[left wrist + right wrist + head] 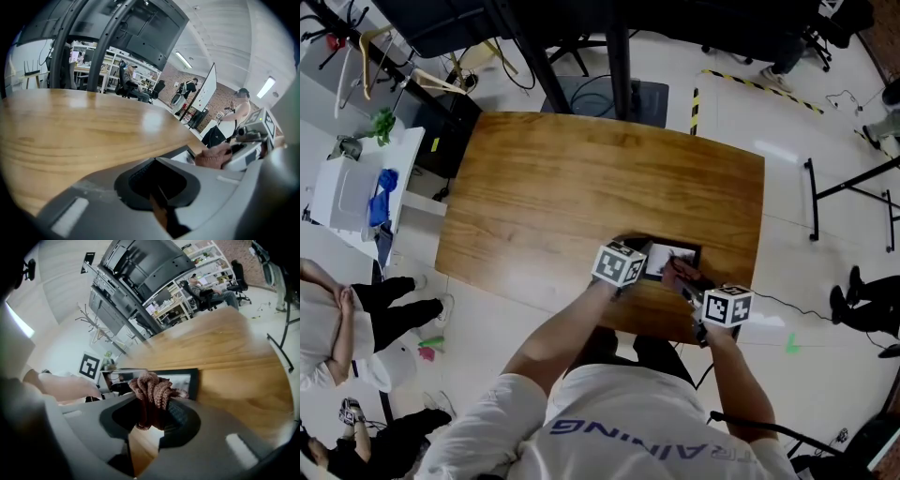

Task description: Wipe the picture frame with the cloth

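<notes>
Picture frame [692,254] left end hidden under left gripper [636,259] (grip unclear); cloth [151,389] masks centre.

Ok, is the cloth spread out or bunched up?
Bunched: the cloth is a wadded clump pinched in the right gripper, over the frame.

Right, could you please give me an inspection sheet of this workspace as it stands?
Surface: wooden table, glossy, no spills seen.
Job's things: picture frame lies flat near the front edge; cloth bunched, held over the frame.
Clutter: nothing seen on the table.
Grippers: right gripper shut on the cloth; left gripper jaws together at the frame's left end, grip on it unclear.
Cables: black cable on the floor beside the right gripper.
Surroundings: white cart; a person standing at left.
</notes>
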The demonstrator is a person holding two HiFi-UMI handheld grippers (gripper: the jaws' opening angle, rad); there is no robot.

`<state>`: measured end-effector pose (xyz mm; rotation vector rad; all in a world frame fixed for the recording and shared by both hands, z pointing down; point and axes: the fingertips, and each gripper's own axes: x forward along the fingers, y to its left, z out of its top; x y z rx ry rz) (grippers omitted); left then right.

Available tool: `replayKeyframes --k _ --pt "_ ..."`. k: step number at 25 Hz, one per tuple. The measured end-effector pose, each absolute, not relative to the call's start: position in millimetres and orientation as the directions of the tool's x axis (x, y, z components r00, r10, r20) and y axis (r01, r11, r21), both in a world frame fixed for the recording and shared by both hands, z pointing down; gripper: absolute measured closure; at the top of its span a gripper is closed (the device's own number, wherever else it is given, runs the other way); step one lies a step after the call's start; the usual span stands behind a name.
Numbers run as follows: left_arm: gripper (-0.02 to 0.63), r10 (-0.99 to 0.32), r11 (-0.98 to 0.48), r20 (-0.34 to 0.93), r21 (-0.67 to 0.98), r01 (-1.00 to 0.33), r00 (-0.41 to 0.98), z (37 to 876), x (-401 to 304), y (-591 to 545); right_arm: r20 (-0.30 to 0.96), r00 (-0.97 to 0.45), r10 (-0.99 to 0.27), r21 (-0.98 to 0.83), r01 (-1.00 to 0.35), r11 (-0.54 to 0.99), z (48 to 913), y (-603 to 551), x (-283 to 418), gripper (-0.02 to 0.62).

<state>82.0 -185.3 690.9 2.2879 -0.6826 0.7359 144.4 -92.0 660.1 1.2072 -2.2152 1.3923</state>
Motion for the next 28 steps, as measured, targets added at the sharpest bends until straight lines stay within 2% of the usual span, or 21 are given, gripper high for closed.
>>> replayKeyframes --k 5,10,17,28 --pt "0.598 -0.275 -0.664 0.639 0.414 -0.622 0.718 691 82 -184 0.572 -0.698 -0.431 -0.677 -0.698 0.233 671 -92 82 0.479" --pt "0.6 -0.27 -0.67 0.64 0.412 -0.618 0.719 691 82 -184 0.592 -0.707 -0.387 -0.68 -0.696 0.232 685 -90 65 0.479" --pt "0.598 -0.274 -0.672 0.647 0.401 -0.623 0.712 694 82 -184 0.588 -0.68 -0.437 -0.712 -0.692 0.118 686 -84 102 0.479" --pt "0.598 -0.297 -0.673 0.646 0.381 -0.634 0.703 693 80 -186 0.613 -0.558 -0.56 -0.689 -0.724 -0.032 689 -55 197 0.479"
